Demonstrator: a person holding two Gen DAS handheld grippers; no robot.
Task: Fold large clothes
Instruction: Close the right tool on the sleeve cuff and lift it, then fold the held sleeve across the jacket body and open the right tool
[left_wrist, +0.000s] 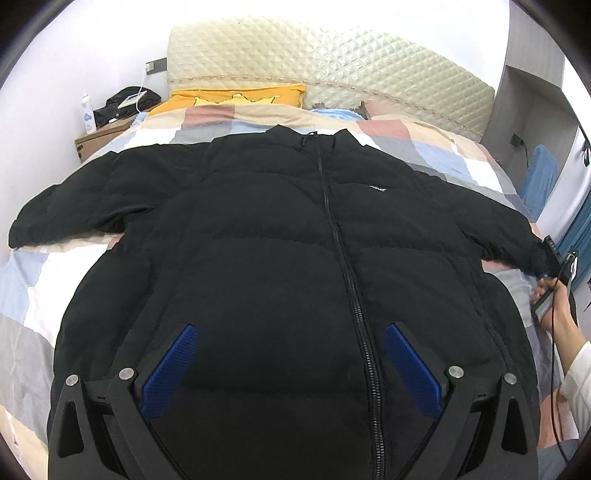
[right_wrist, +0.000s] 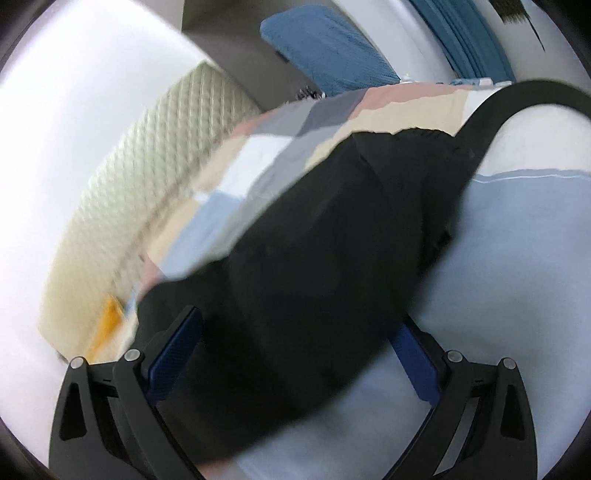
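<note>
A black puffer jacket (left_wrist: 280, 236) lies face up on a patchwork duvet (left_wrist: 48, 280), zipped, collar far from you, hem nearest. Its long axis runs straight ahead of your left gripper (left_wrist: 291, 363), which hovers over the lower front with its blue pads (left_wrist: 168, 369) spread wide, holding nothing. The sleeves stretch out to either side.

Your right gripper (right_wrist: 295, 354) is at the end of the right sleeve (right_wrist: 325, 236). The sleeve fills the gap between its spread fingers; the view is blurred, so I cannot tell whether it grips. That hand is the nearer one for folding this sleeve inward across the chest.

A yellow pillow (left_wrist: 236, 96) and quilted headboard (left_wrist: 332, 70) lie beyond the collar, a bedside table (left_wrist: 99, 138) ahead on your left. Nothing lies on the jacket.
</note>
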